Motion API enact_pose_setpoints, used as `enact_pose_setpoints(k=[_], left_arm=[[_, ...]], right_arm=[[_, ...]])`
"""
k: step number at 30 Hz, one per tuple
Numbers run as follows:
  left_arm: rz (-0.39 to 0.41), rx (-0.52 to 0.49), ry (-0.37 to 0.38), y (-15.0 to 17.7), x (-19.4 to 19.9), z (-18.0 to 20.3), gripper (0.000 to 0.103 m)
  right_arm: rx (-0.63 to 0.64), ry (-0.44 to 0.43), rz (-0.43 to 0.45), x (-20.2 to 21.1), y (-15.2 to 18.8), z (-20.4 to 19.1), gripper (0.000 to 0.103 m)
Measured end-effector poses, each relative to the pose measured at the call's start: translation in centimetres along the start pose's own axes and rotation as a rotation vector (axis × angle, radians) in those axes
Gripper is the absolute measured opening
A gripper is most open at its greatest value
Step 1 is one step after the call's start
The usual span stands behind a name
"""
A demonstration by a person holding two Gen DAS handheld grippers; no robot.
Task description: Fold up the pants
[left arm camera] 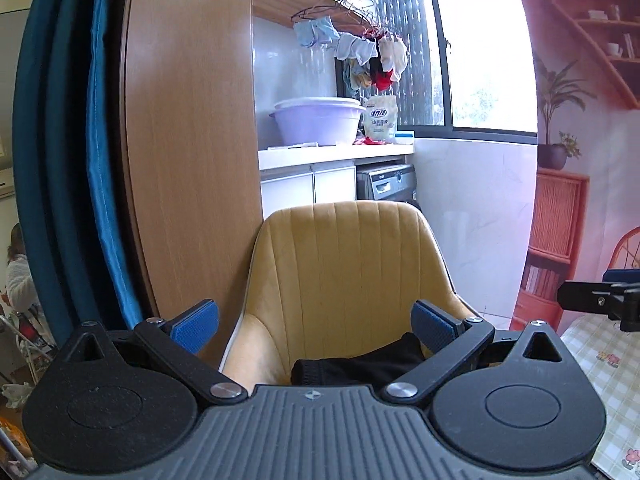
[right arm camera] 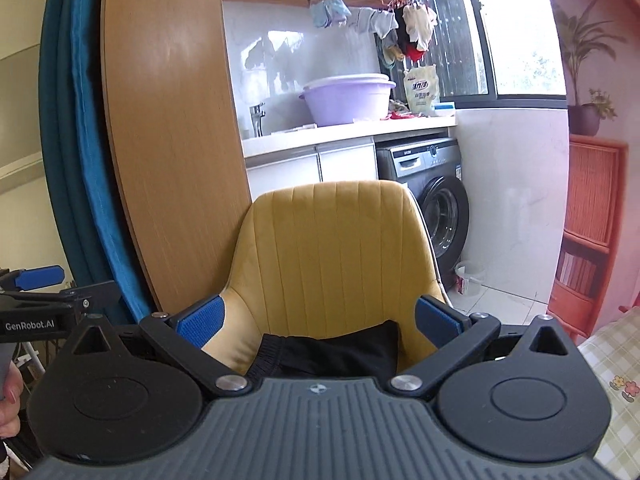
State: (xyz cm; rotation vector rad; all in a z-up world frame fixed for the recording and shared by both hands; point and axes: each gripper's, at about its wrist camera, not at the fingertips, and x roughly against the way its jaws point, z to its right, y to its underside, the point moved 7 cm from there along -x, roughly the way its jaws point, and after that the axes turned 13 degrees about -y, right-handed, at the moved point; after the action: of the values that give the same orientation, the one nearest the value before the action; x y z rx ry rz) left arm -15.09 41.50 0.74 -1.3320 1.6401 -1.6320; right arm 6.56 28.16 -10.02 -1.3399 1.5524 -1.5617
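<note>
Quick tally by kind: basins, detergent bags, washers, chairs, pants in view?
Basins: 2, stacked
Detergent bag: 1
Washer: 1
Chair: 1
Pants: 1
Total: 6

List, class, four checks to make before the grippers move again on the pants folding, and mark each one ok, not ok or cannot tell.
1. Left gripper open, nothing between its pads: ok.
2. Right gripper open, nothing between its pads: ok.
3. Black pants on the yellow chair seat, not hanging off: ok.
4. Pants folded neatly: cannot tell, the gripper bodies hide the near part.
5. Grippers apart from each other: ok.
</note>
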Motion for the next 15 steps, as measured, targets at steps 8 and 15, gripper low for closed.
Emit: enact_pose_setpoints(k=[8,15], left_arm=[[0.018,-0.021,-0.004,0.2,1.2,0.7,0.103],[0.027,-0.012,-0.002,0.3,1.5,0.9,0.103]], right_arm=[[-0.003,0.033,0.012,2.0,-0.4,-0.6,0.103],[0.014,0.052,0.013,2.6,-0.5,-0.9,0.103]])
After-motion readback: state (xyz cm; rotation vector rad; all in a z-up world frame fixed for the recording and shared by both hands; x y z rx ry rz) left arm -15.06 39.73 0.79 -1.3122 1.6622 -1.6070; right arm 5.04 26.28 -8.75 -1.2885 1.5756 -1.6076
